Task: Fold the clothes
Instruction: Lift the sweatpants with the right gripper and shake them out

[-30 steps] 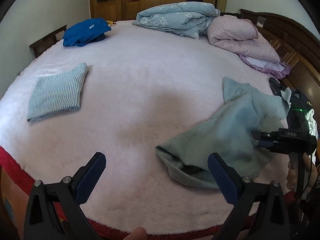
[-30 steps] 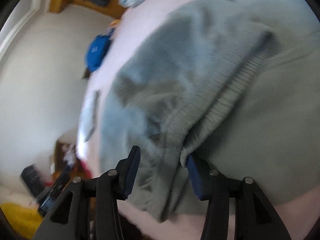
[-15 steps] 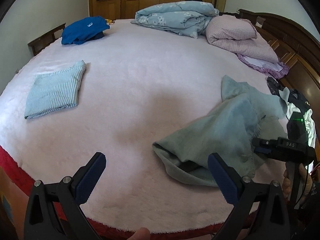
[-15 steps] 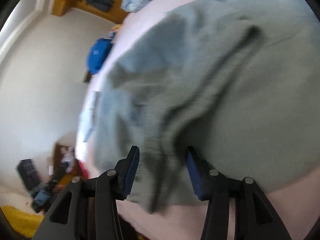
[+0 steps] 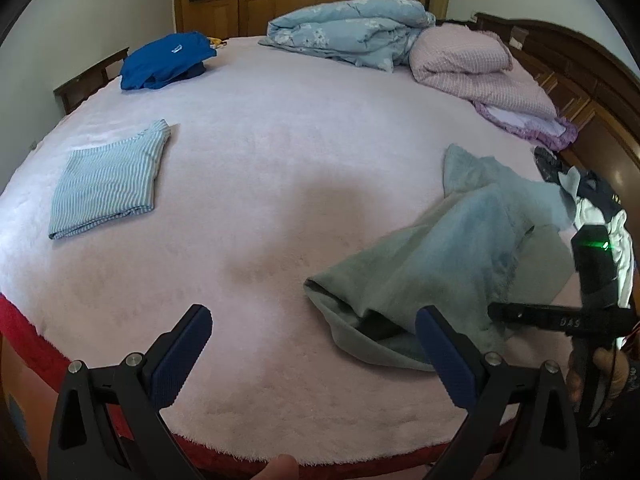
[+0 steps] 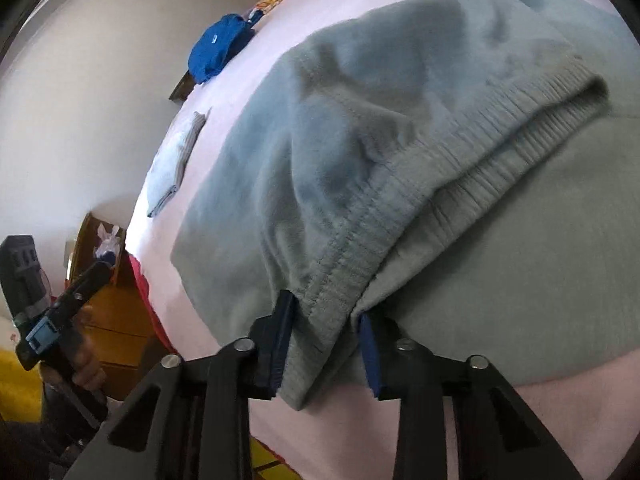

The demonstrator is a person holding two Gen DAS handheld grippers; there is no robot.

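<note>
While a striped shirt already lay folded on the bed, the right gripper was closing on the ribbed hem of the crumpled grey-green sweatshirt near the bed's edge, the left gripper hovering apart and empty, folding barely begun.

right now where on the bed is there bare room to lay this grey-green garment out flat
The widest bare patch is mid-bed, between the striped folded shirt and the grey-green garment, short of the blue quilt. It is crowded by the headboard: pink quilt and a clothes pile. The blue shirt fills the far corner.
</note>
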